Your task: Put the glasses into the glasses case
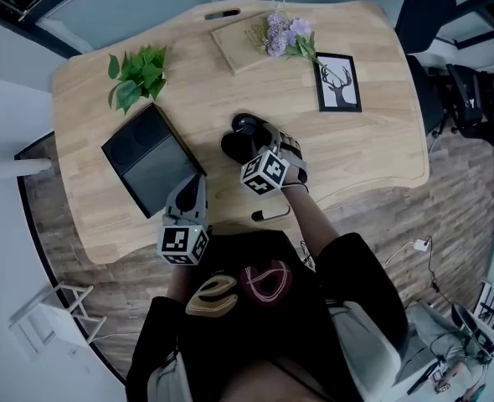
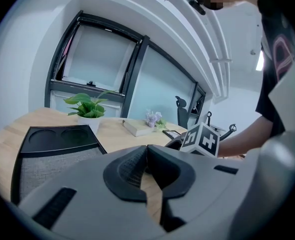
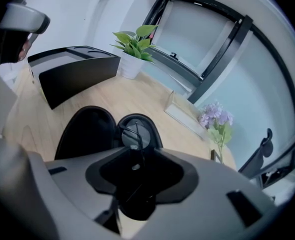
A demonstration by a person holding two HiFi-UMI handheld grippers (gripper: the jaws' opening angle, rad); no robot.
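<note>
My right tongs (image 3: 137, 156) stood released, jaws apart, directly above the open glasses case (image 3: 86, 129). The glasses (image 3: 136, 135) lay in it, with a thin dark wire rim and one round greyish lens showing between the jaw tips, touched by neither pad. The case was a smooth black oval clamshell on the pale wood-grain worktop (image 1: 360, 132). My left tongs (image 2: 147, 150) were clenched tip to tip on nothing, near the worktop's front edge.
</note>
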